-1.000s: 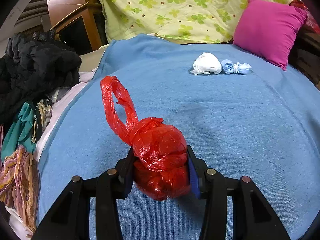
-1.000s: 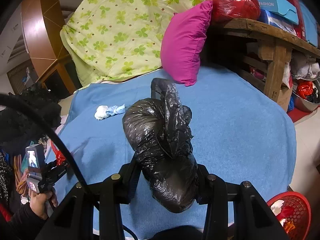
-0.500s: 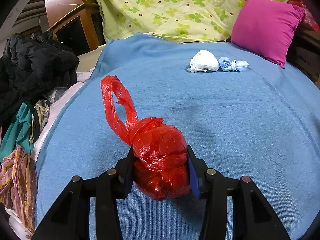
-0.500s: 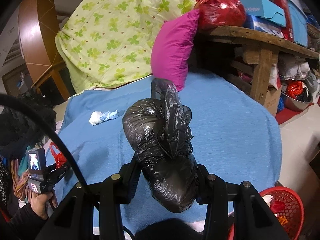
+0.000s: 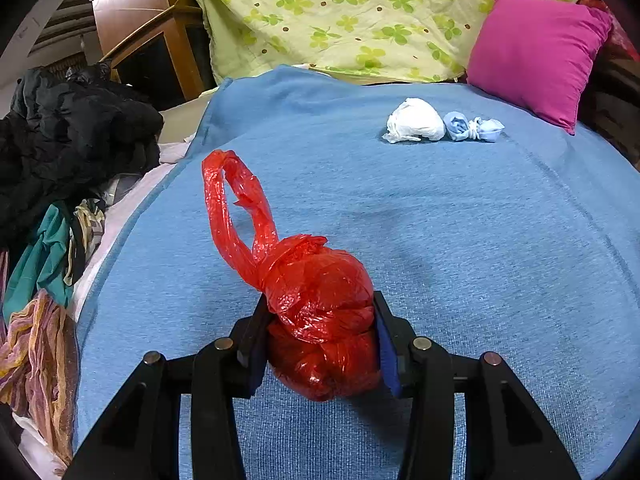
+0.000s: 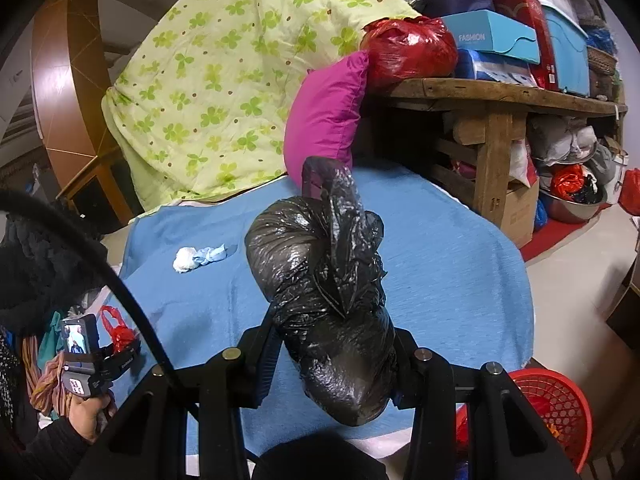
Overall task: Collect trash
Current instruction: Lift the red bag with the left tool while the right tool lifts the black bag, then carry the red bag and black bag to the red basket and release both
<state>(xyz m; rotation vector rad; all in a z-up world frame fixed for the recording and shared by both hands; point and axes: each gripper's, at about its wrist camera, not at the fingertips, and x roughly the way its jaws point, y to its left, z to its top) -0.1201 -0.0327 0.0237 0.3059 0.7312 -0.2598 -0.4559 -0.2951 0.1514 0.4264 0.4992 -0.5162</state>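
A blue blanket point(image 5: 460, 240) is spreading across a bed, backed by a green clover quilt point(image 5: 360, 12) and a pink pillow point(image 5: 536, 52). A knotted red trash bag point(image 5: 320, 312) is being clenched between the left gripper's point(image 5: 320, 344) jaws above it; a black trash bag point(image 6: 332, 308) is being gripped by the right gripper point(image 6: 332, 368). A white wad point(image 5: 414, 120) and a blue wad point(image 5: 472, 128) are lying touching farther off. A red basket point(image 6: 556, 408) is standing beside the bed.

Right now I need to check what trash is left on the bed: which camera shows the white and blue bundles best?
The left wrist view: the white bundle and blue bundle lie side by side, touching, on the blue blanket, large and unobstructed. The right wrist view shows them too, but small and far off.
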